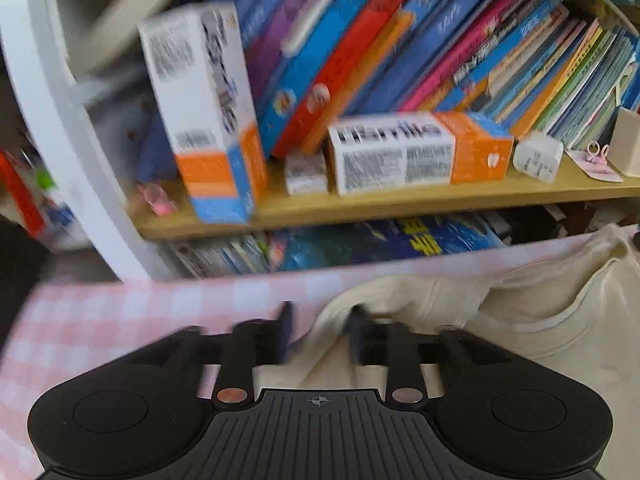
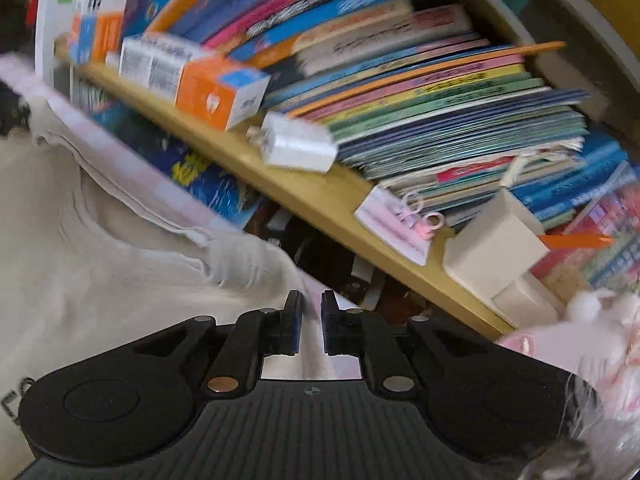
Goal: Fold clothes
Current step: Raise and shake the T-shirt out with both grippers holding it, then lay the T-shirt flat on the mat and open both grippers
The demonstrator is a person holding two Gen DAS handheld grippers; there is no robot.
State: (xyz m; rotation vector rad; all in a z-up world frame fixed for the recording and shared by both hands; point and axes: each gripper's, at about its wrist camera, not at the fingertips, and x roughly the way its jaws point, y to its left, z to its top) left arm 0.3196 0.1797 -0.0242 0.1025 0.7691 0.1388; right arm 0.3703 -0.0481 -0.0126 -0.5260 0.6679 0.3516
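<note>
Item: cream T-shirt (image 1: 540, 312) — lies on my pink-checked tablecloth (image 1: 120, 312), its far edge running along the table's far border under the bookshelf. Spread flat rather than bunched, I judge so that a fold can be made across it. A ribbed band, collar or hem I cannot tell, curves across the cloth in the left-wrist view.

Item: left gripper (image 1: 320, 334) — jaws parted, a raised ridge of the shirt's left edge standing between them. The pads do not seem to press the cloth; blur leaves the contact uncertain. Placed at the shirt's left border because that is where an edge can be taken or let go.

Item: right gripper (image 2: 311, 326) — jaws set narrowly apart, a slim gap between the pads, nothing pinched that I can see. Through the gap shows pale table surface; the shirt (image 2: 100, 280) lies just left of it. Placed at the shirt's right far corner, I judge, to match the left one across the garment.

Item: bookshelf (image 1: 400, 200) — beyond the far edge, wooden board bearing leaning books (image 1: 400, 40), two white-and-orange cartons (image 1: 420, 152), one upright at left and one lying flat, and a small white plug (image 1: 538, 156). Background only.

Item: pink fluffy thing (image 2: 600, 340) — near right of the right-wrist view, unidentified
</note>
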